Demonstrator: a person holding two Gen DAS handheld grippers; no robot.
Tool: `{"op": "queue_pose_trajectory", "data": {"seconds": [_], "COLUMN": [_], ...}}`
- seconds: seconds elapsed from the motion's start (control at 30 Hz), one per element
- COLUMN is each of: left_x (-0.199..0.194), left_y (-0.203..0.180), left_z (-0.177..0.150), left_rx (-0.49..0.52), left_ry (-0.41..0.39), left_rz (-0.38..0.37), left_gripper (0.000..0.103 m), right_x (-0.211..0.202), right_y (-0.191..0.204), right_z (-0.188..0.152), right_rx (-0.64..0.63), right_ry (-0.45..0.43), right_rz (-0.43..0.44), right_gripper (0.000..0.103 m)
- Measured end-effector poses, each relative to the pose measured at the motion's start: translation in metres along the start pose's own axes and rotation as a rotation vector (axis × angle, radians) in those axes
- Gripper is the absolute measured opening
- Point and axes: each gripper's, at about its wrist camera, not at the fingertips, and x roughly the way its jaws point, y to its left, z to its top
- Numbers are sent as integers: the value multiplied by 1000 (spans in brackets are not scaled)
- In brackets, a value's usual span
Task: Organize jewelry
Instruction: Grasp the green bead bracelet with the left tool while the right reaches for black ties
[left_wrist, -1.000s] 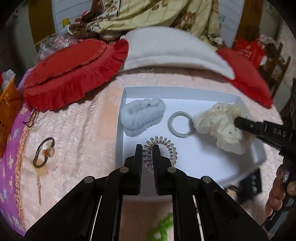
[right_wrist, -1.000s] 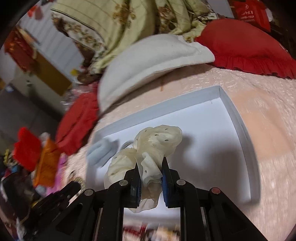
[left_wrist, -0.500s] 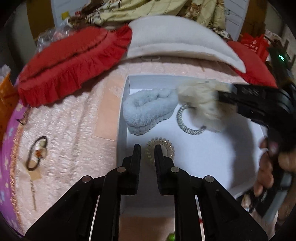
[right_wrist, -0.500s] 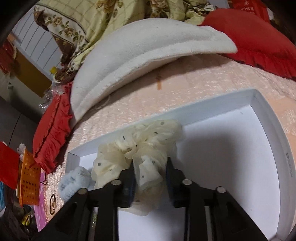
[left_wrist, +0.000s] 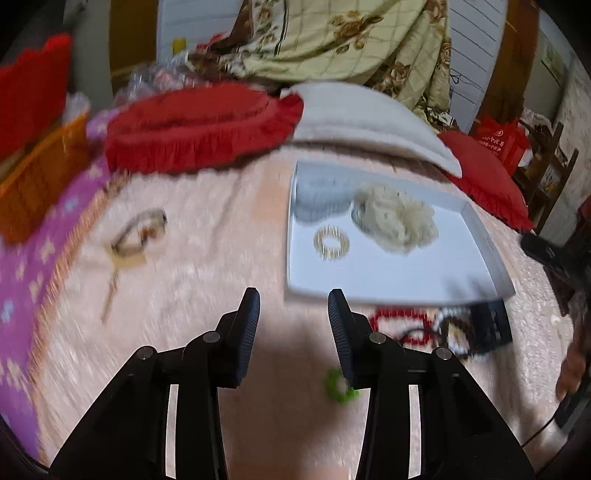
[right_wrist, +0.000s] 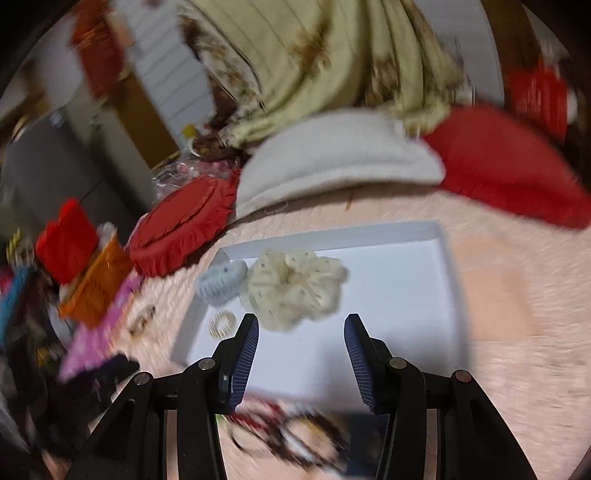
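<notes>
A white tray (left_wrist: 461, 273) lies on the pink bedspread and also shows in the right wrist view (right_wrist: 402, 295). In it lie a cream dotted scrunchie (left_wrist: 397, 221) (right_wrist: 293, 286), a pale blue fluffy scrunchie (left_wrist: 321, 197) (right_wrist: 219, 282) and a clear spiral hair tie (left_wrist: 331, 242) (right_wrist: 221, 323). My left gripper (left_wrist: 293, 306) is open and empty, pulled back in front of the tray. My right gripper (right_wrist: 301, 330) is open and empty above the tray's near part. A brown hair clip (left_wrist: 140, 232) lies on the bedspread to the left.
A small green scrunchie (left_wrist: 338, 386) lies under my left gripper. Red and dark items (left_wrist: 436, 328) lie at the tray's near edge. Red frilled cushions (left_wrist: 199, 125), a white pillow (left_wrist: 369, 122) and an orange basket (left_wrist: 40, 173) stand behind and left.
My left gripper let go of the spiral hair tie in the tray, opened and pulled back. My right gripper released the cream scrunchie next to the blue one, opened and drew back.
</notes>
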Motion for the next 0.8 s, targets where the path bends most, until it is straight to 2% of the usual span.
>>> {"op": "queue_pose_trajectory", "data": {"seconds": [0.13,0.23,0.3,0.37,0.43,0.57,0.63,0.7,0.8], "left_x": [14,21,28,34,39,45,48,48,45], "left_y": [-5,-11,-11,-13,-18,-24,-24,-24,-27], "left_z": [-17,-25,-27,-30,-33,-36,-36,-36,-35], "left_rx": [8,45,55,67,101,144,138,124,144], "left_ry": [50,65,75,100,114,116,144,154,161], "left_rz": [-34,-43,-71,-108,-107,-109,-144,-183,-183], "left_gripper": [38,38,38,38,38,38,33,13,8], "right_x": [-6,-4,1,8,15,27,32,32,35], "right_y": [-27,-32,-32,-26,-14,17,28,35,44], "right_z": [-47,-71,-81,-87,-90,-92,-90,-87,-85], "right_rx": [83,84,107,117,96,-20,-69,-94,-118], "right_ry": [100,119,147,158,170,178,179,161,159], "right_rz": [0,-4,26,58,87,99,93,89,115], "right_gripper": [46,46,46,46,46,46,46,46,46]}}
